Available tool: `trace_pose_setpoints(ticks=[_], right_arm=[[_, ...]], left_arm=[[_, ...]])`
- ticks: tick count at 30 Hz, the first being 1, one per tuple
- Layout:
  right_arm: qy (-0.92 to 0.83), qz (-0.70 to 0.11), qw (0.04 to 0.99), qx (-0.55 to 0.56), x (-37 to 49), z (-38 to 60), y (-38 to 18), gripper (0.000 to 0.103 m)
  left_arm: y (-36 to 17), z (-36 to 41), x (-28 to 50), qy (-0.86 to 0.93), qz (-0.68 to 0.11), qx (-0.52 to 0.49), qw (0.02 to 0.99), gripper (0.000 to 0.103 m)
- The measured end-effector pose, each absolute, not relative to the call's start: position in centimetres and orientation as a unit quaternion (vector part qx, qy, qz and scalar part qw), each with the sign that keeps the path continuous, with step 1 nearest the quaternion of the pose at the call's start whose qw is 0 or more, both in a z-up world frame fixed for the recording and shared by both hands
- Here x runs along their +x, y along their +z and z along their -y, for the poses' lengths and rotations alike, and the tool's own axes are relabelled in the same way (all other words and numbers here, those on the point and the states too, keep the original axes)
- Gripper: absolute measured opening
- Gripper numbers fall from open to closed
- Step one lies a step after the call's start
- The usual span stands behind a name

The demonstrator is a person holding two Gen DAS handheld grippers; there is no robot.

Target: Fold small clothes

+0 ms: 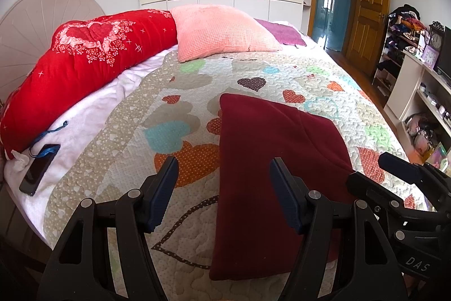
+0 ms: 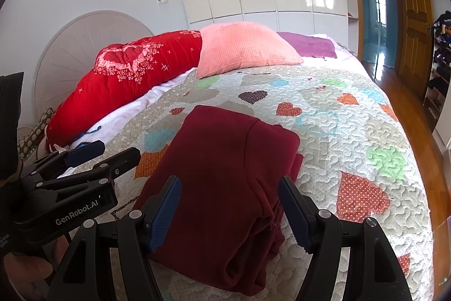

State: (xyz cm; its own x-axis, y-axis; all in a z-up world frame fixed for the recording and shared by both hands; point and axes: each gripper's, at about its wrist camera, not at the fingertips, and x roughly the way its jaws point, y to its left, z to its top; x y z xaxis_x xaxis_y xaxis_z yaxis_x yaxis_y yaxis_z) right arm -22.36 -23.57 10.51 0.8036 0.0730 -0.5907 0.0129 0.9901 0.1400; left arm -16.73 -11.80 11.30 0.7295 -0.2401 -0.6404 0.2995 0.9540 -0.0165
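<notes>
A dark red garment [image 1: 270, 160] lies folded into a long rectangle on the heart-patterned quilt [image 1: 174, 109]. In the right wrist view the garment [image 2: 222, 182] shows layered folds along its right edge. My left gripper [image 1: 224, 177] is open and empty, above the garment's left edge. My right gripper [image 2: 229, 196] is open and empty, held above the garment's near half. The right gripper also shows at the right edge of the left wrist view [image 1: 394, 171], and the left gripper at the left of the right wrist view [image 2: 110, 151].
A red floral duvet [image 1: 84, 64], a pink pillow [image 1: 222, 33] and a purple cloth [image 1: 282, 33] lie at the head of the bed. A black phone [image 1: 39, 168] lies on the white sheet at left. Shelves [image 1: 408, 69] and a wooden door [image 1: 366, 7] stand at right.
</notes>
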Motion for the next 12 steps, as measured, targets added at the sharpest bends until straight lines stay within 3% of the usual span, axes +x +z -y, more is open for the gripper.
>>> trace_pose_setpoints(ticks=[12], right_arm=[[0.018, -0.322, 0.944, 0.074, -22.0, 23.8, 9.7, 0.069]], left_arm=[[10.4, 11.4, -15.6, -0.155, -0.344, 0.04, 0.925, 0.067]])
